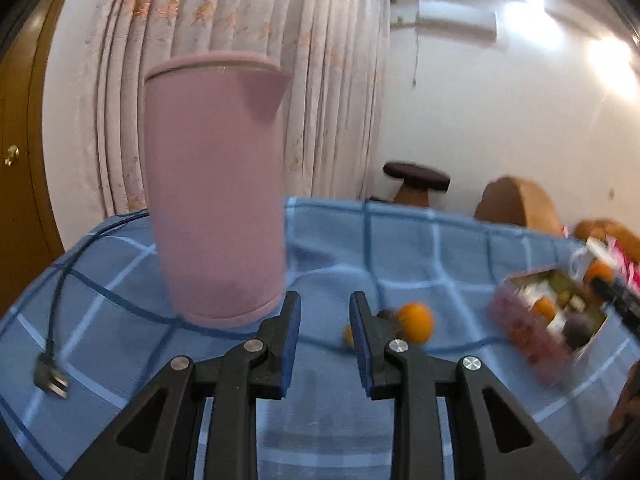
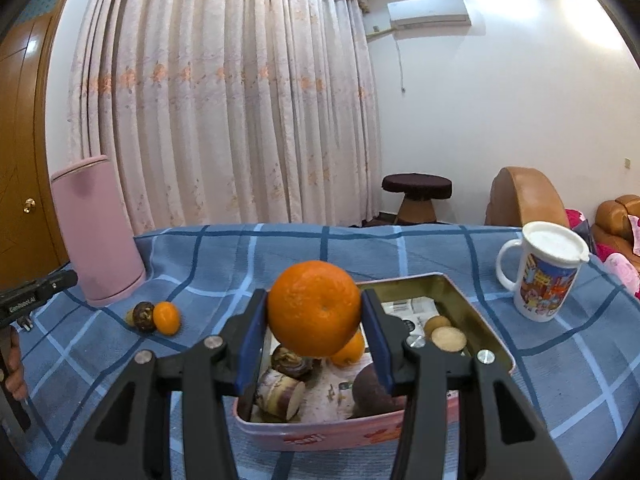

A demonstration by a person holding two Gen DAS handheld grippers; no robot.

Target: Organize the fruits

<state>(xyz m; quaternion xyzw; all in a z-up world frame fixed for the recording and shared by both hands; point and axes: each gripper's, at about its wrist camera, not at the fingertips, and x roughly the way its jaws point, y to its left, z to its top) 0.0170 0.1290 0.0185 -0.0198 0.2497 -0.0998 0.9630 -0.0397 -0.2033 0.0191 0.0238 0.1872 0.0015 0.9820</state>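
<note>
My right gripper (image 2: 314, 296) is shut on a large orange (image 2: 314, 308) and holds it just above a pink tin box (image 2: 320, 436). In the tin lie another orange (image 2: 350, 350), a cut purple-skinned piece (image 2: 280, 394), a dark round fruit (image 2: 372, 388) and brown pieces (image 2: 448, 338). My left gripper (image 1: 325, 300) stands open over the blue checked cloth with nothing between its pads. Just right of it lie a small orange (image 1: 418, 320) and a dark fruit half hidden behind the finger. The right wrist view shows the same small orange (image 2: 166, 317) and dark fruit (image 2: 143, 315). The tin (image 1: 520, 328) is blurred at the right.
A tall pink kettle (image 1: 216, 200) stands close ahead-left of the left gripper, its cord and plug (image 1: 50, 376) trailing on the cloth. A lidded printed mug (image 2: 544, 272) stands right of the tin. A stool and sofa sit beyond the table's far edge.
</note>
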